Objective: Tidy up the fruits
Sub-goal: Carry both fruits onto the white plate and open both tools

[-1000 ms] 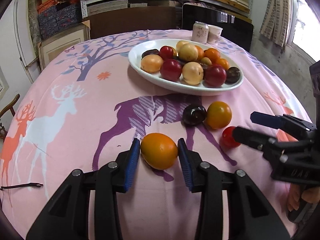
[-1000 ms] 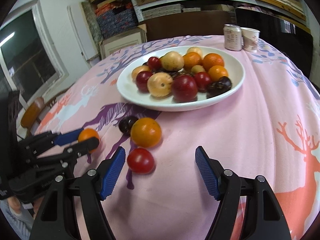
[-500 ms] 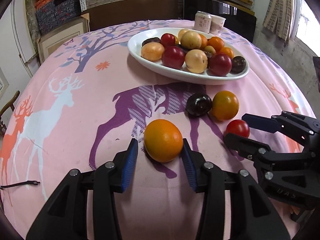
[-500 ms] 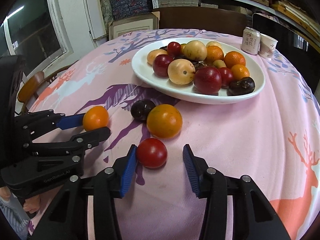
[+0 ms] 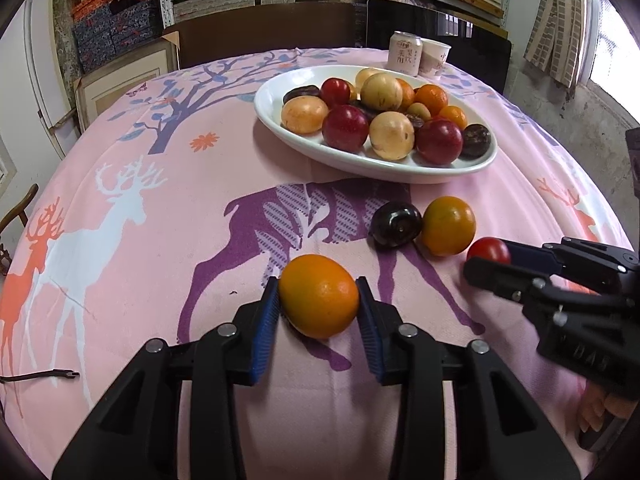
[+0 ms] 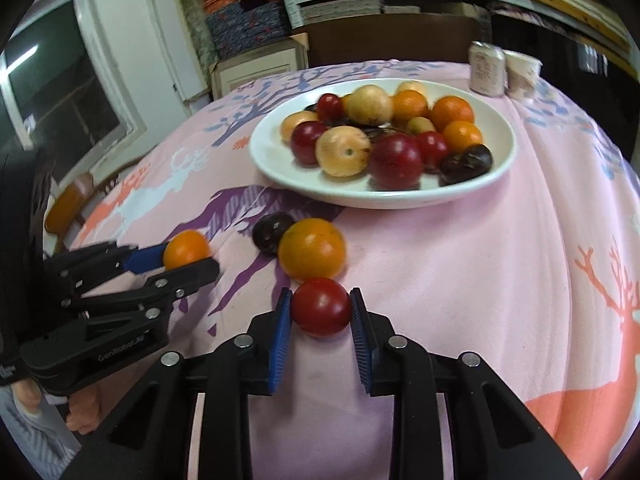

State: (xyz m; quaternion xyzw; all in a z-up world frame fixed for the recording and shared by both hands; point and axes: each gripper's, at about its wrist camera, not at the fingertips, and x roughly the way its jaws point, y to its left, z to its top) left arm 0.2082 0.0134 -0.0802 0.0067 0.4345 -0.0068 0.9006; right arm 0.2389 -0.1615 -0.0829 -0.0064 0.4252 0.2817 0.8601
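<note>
An orange point(image 5: 319, 296) lies on the pink deer-print cloth between the blue pads of my left gripper point(image 5: 317, 282). Its jaws are closing and both pads touch the fruit. A small red fruit point(image 6: 321, 307) sits between the pads of my right gripper point(image 6: 320, 294), which is shut on it. The right gripper point(image 5: 490, 262) also shows at the right of the left wrist view, gripping the red fruit point(image 5: 488, 249). A white oval plate point(image 5: 360, 164) heaped with several red, yellow, orange and dark fruits stands beyond.
A yellow-orange fruit point(image 5: 448, 220) and a dark purple fruit point(image 5: 396, 224) lie loose between the grippers and the plate. A drink can point(image 5: 405, 54) and a paper cup point(image 5: 434, 58) stand behind the plate. A thin cable point(image 5: 40, 376) lies at the left table edge.
The right gripper's wide jaws slid around the red fruit and closed on it. The left pads, which stood a little apart from the orange, now touch both its sides.
</note>
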